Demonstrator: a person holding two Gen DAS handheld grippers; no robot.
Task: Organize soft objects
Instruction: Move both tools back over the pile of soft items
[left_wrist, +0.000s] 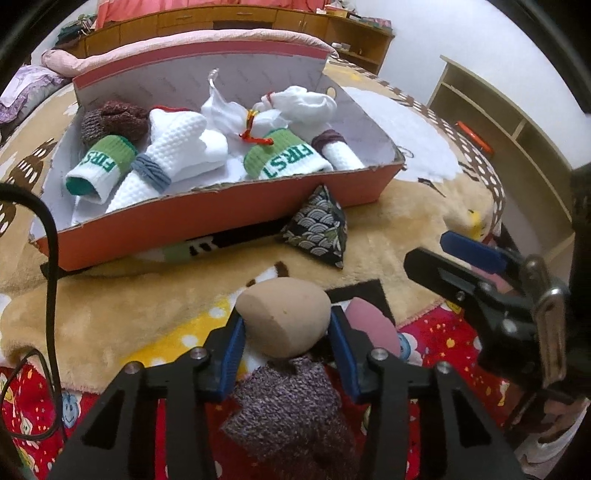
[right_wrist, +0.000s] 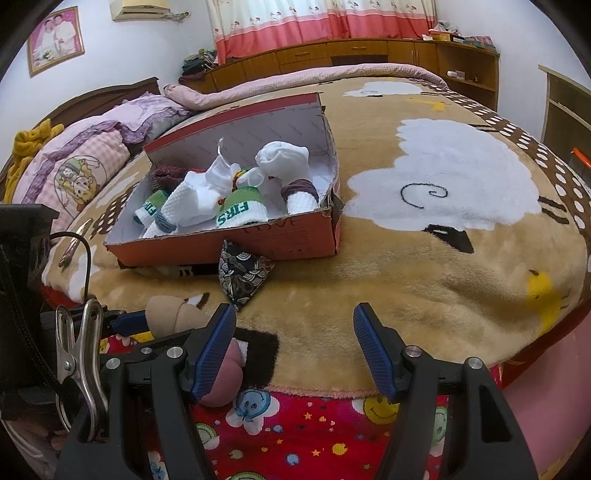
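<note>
Left wrist view: left tool clamped on beige sponge; right tool open, empty.

Tan sponge, egg-shaped with one flat cut face, sits pinched between the blue pads of the left gripper, low over the bed edge. Pink sponge lies just beside it on the blanket. Purple knit sock lies bunched under that gripper. Patterned pyramid pouch rests against the front wall of the red box. Inside the box: rolled socks, white with green FIRST cuffs, some tied with bands, one brown roll at the back left.
</note>
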